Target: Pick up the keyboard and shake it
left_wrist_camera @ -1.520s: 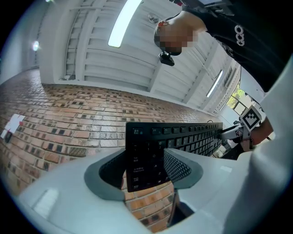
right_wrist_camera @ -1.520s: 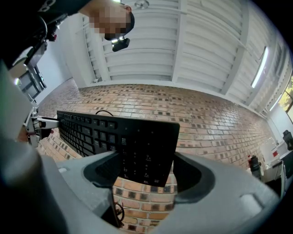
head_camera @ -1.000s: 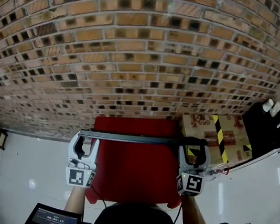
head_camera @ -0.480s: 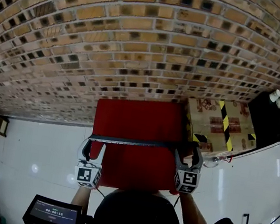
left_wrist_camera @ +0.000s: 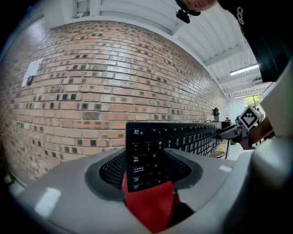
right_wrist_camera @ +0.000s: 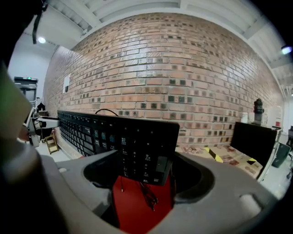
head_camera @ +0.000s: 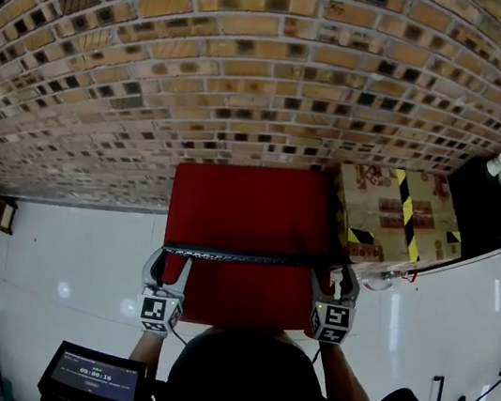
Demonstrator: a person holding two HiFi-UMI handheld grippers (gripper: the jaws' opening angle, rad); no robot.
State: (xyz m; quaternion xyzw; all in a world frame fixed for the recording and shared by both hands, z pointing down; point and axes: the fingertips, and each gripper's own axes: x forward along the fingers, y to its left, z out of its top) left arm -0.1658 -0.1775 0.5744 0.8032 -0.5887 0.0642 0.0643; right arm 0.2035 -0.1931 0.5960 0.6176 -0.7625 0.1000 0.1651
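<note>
The left gripper (head_camera: 167, 267) squeezes the left end of the black keyboard (head_camera: 241, 257). The keyboard is up in the air over the red table (head_camera: 250, 204), standing on its long edge. The right gripper (head_camera: 335, 290) squeezes its right end. A cardboard box (head_camera: 400, 215) sits just beside the table, on the right.

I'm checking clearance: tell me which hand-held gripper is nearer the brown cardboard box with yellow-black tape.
Right. The right hand-held gripper sits beside the brown cardboard box; the left hand-held gripper holds the black keyboard's opposite end.
</note>
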